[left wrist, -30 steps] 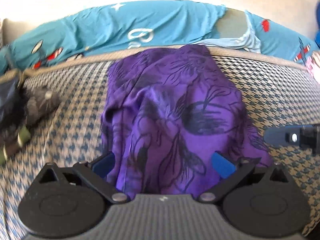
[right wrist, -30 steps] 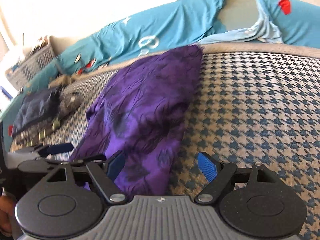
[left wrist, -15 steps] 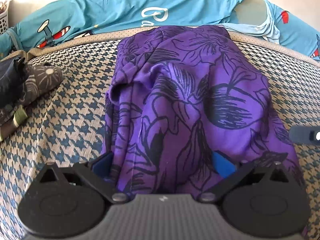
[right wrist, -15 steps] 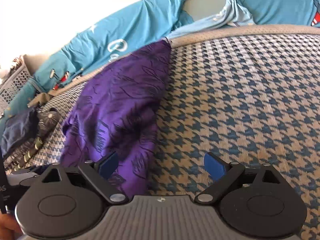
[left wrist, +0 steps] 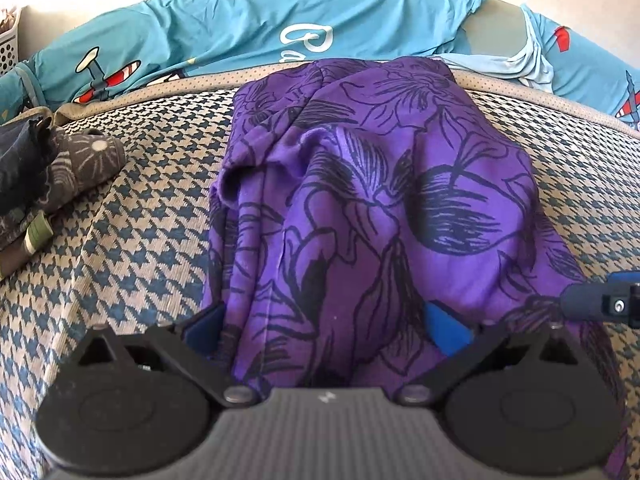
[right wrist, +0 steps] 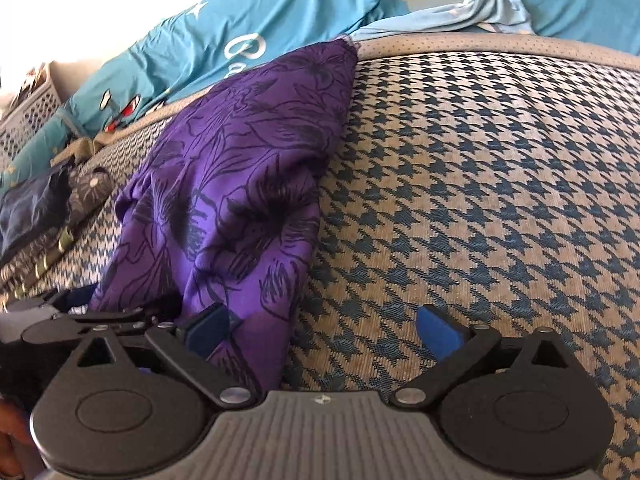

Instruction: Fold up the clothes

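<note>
Between my right tool's (right wrist: 322,330) fingers lies the near right edge of the purple garment (right wrist: 236,184); the jaws are opening toward full width and the pads press on nothing, one blue pad beside the cloth and the other over bare cushion (right wrist: 500,184). My left tool (left wrist: 326,326) stands wide too, with the near hem bunched loosely between its pads, and I see no pinch there either. The garment lies as a long folded strip running away from me across the houndstooth cushion to its far piping.

What could go wrong, as I judge it: the cloth looks thin and slippery, so a pad drawn back carelessly could snag the hem and pull the fold open. A rumpled loop (left wrist: 236,176) at the left edge could also spring out and spoil the next fold.

Left of the garment sits a stack of dark folded clothes (left wrist: 48,176), near but apart. Behind the cushion lies blue printed bedding (left wrist: 248,28), with a white basket (right wrist: 32,112) far left. My right tool's finger (left wrist: 588,304) crowds the near right corner.
</note>
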### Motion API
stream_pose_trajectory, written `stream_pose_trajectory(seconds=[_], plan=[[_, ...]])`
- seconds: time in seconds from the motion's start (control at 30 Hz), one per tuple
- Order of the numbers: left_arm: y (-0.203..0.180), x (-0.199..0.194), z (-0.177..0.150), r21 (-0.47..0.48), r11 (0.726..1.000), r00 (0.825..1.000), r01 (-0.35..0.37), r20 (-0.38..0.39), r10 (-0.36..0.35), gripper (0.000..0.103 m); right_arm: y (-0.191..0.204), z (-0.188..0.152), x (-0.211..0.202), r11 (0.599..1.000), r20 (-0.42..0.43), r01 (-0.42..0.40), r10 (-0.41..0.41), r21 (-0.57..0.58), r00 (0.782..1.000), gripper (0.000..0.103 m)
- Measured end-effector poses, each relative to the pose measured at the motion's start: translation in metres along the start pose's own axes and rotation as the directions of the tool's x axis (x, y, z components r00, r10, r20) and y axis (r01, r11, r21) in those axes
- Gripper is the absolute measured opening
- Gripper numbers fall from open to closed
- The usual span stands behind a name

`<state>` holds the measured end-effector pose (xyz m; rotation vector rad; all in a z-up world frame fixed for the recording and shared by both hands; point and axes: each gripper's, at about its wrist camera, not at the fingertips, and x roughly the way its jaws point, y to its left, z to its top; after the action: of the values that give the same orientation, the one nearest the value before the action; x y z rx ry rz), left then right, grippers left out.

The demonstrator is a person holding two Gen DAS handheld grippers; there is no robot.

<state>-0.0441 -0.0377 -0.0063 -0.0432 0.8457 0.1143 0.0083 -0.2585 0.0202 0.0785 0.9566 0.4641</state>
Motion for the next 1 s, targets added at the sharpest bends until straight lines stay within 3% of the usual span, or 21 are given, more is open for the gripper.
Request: stream_pose_trajectory(seconds=[0.43, 1.0], plan=[[-0.005, -0.009, -0.016, -0.004, 1.000, 0.996, -0.028, 0.086, 0.029, 0.103, 0.006, -0.006, -0.002, 0.999, -0.004, 0.016, -0.016, -0.034, 1.000, 0.103], [-0.007, -0.016, -0.025, 0.009, 0.999, 0.995, -0.032, 0.095, 0.031, 0.103, -0.005, -0.016, -0.019, 1.000, -0.015, -0.005, 0.005, -0.002, 1.000, 0.103]])
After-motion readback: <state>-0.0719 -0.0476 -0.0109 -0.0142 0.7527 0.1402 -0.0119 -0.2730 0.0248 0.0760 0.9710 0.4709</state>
